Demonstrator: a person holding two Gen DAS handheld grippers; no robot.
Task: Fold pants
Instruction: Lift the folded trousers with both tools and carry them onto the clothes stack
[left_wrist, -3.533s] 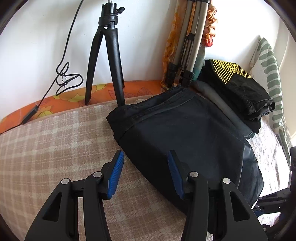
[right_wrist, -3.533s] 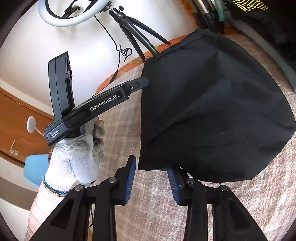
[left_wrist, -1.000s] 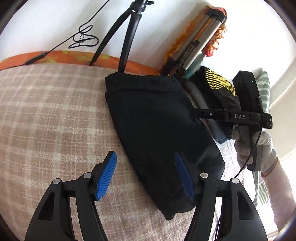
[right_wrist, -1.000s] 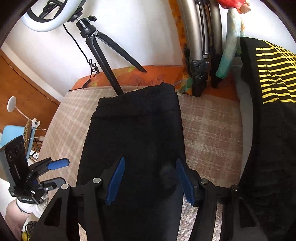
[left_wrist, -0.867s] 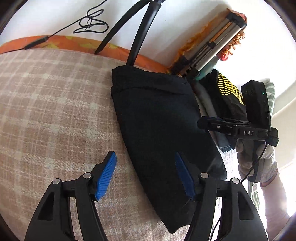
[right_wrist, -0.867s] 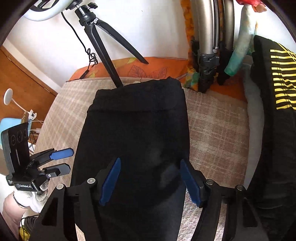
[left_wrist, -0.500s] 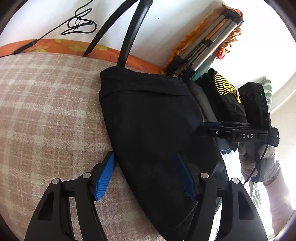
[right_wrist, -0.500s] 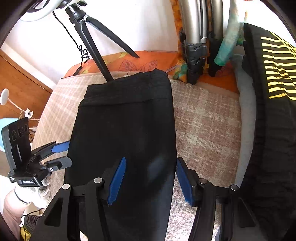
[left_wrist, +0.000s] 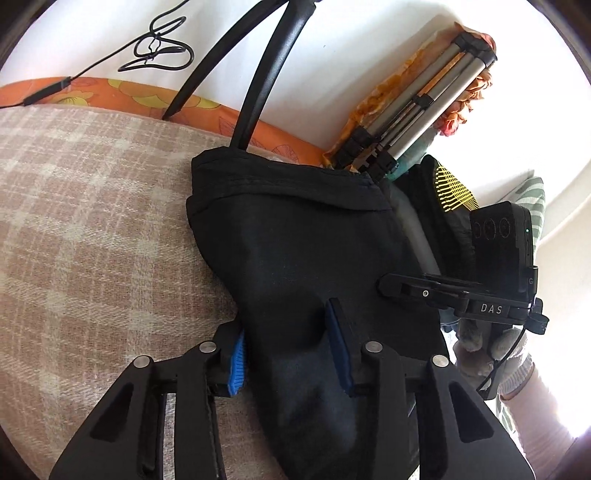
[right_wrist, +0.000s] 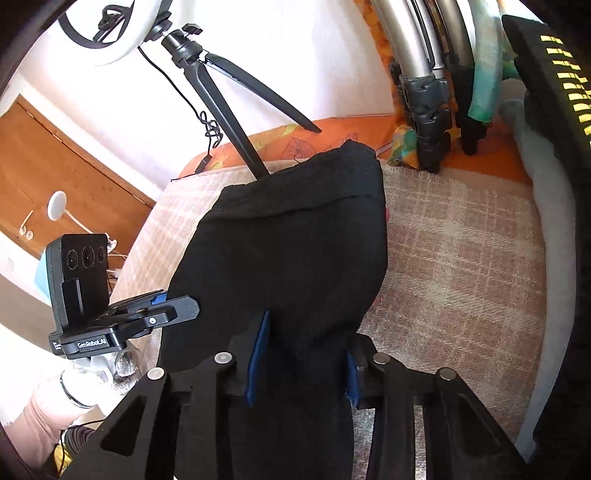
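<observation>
Now clamped on the near edge of the black pants (left_wrist: 303, 258): left gripper (left_wrist: 291, 354) at one near corner, right gripper (right_wrist: 304, 356) at the other, jaws just closed with cloth bunched between the blue pads. Folded lengthwise on the checked bed (left_wrist: 92, 236), waistband toward the far edge beside a black tripod (right_wrist: 221, 107).

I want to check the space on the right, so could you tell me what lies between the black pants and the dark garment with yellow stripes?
In the right wrist view, only bare plaid blanket separates the black pants from the striped garment.
</observation>
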